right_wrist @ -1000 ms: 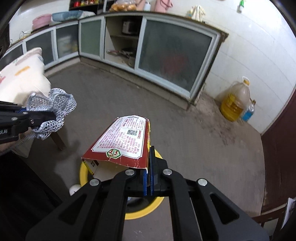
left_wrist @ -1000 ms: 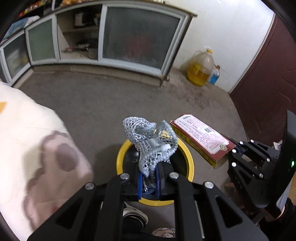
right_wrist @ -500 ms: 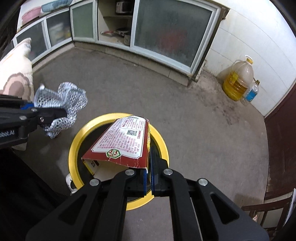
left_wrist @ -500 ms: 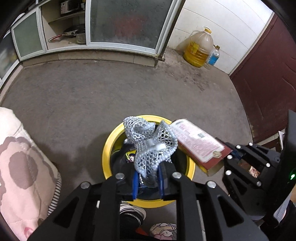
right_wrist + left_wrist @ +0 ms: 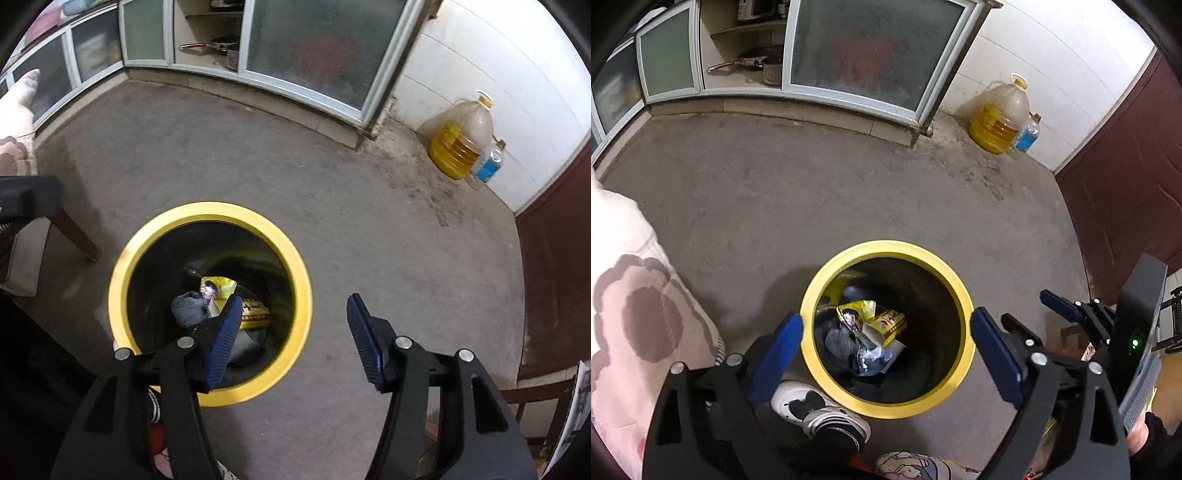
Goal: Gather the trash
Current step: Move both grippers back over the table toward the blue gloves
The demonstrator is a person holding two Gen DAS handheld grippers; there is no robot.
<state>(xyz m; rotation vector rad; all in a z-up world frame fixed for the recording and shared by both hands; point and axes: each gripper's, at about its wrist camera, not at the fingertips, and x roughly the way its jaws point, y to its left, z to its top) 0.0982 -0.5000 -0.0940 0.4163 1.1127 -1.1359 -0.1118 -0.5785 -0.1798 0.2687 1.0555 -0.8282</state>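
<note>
Both grippers hang over a round bin with a bright yellow rim and dark inside [image 5: 955,295], which stands on the grey concrete floor [image 5: 812,192]. The left gripper [image 5: 886,345] has just been opening its jaws; the blue pads now stand very wide, one either side of the bin's mouth, with nothing between them. The right gripper [image 5: 291,334] has likewise just been opening its jaws; they stand well apart and hold nothing, its left pad over the bin's opening and its right pad over bare floor beside the rim.

Down in the bin lies the collected trash: a crumpled yellow printed wrapper [image 5: 855,312], a gold and red carton [image 5: 253,312] next to it, a greyish bundle [image 5: 188,310] on the left, and a pale plastic scrap [image 5: 875,356] nearer.

A white sneaker with black markings [image 5: 816,406] sits on the floor touching the near side of the bin. At far right, against the white tiled wall, stands a large jug of yellow oil [image 5: 1001,118] with a small blue-labelled bottle [image 5: 1027,134] just beside it. Glass-fronted cabinets [image 5: 868,48] run along the far wall, a pan visible in an open section. A pale pink cushion with brown flower shapes [image 5: 635,317] fills the left edge.
</note>
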